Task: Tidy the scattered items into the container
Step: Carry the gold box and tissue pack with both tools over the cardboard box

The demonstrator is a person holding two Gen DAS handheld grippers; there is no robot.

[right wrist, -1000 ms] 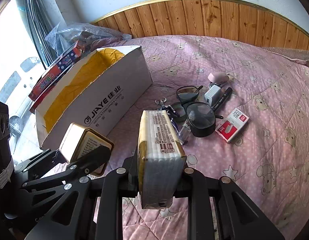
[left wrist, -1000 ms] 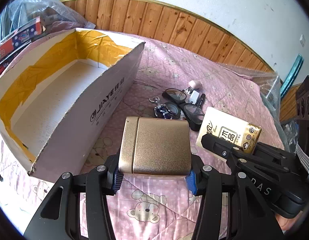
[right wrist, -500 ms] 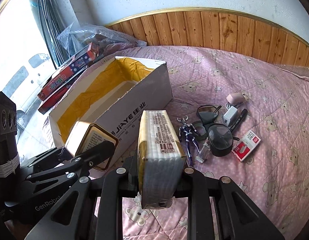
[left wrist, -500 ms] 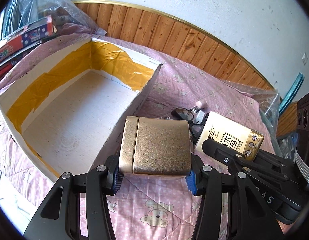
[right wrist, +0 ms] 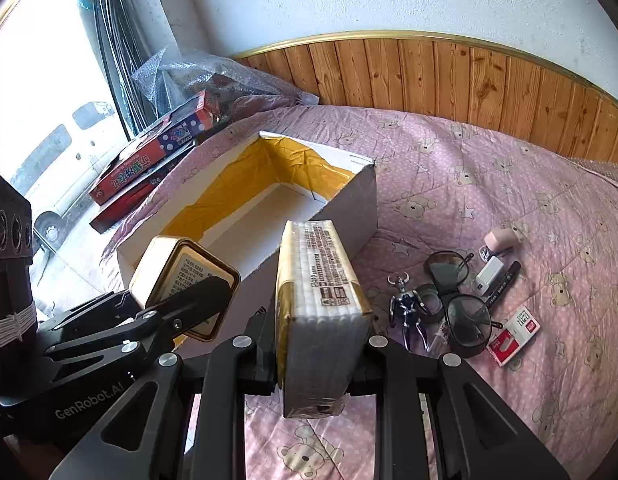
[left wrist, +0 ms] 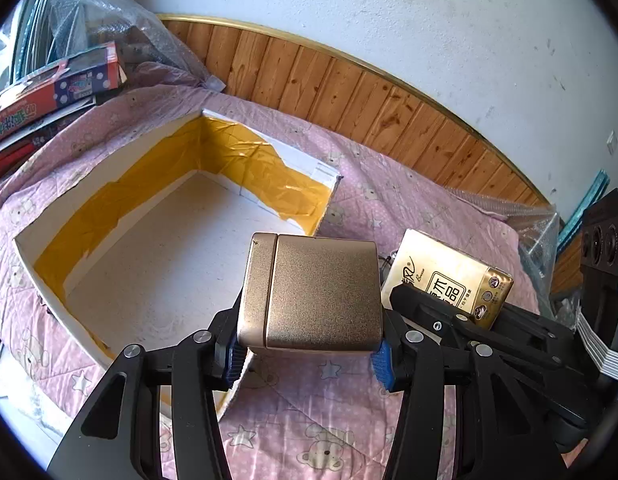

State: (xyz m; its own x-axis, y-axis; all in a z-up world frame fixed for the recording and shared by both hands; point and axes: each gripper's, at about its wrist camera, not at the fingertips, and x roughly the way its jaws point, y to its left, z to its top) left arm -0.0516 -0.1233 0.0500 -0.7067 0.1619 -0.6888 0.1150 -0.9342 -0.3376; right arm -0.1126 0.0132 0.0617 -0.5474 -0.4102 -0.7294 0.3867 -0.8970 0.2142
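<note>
My left gripper (left wrist: 305, 354) is shut on a gold metal tin (left wrist: 313, 292), held above the near right edge of the open white cardboard box (left wrist: 149, 248) with yellow tape inside. The tin also shows in the right wrist view (right wrist: 181, 280). My right gripper (right wrist: 315, 360) is shut on a gold-and-white tissue pack (right wrist: 317, 300), held just right of the box (right wrist: 349, 208); the pack also shows in the left wrist view (left wrist: 449, 276). Scattered on the pink quilt lie sunglasses (right wrist: 465, 308), a keychain figure (right wrist: 407, 308), a pen (right wrist: 503, 284), a white charger (right wrist: 489, 272) and a red-white staple box (right wrist: 515, 334).
Red game boxes (right wrist: 149, 156) and bubble wrap (right wrist: 201, 76) lie beyond the box by the window. A wooden panel wall (right wrist: 469, 76) borders the bed at the back. A pink small object (right wrist: 501, 238) lies by the charger.
Both grippers have risen and moved toward the box with their loads; the box interior now shows more from above, and the scattered items have dropped out of the left wrist view.
</note>
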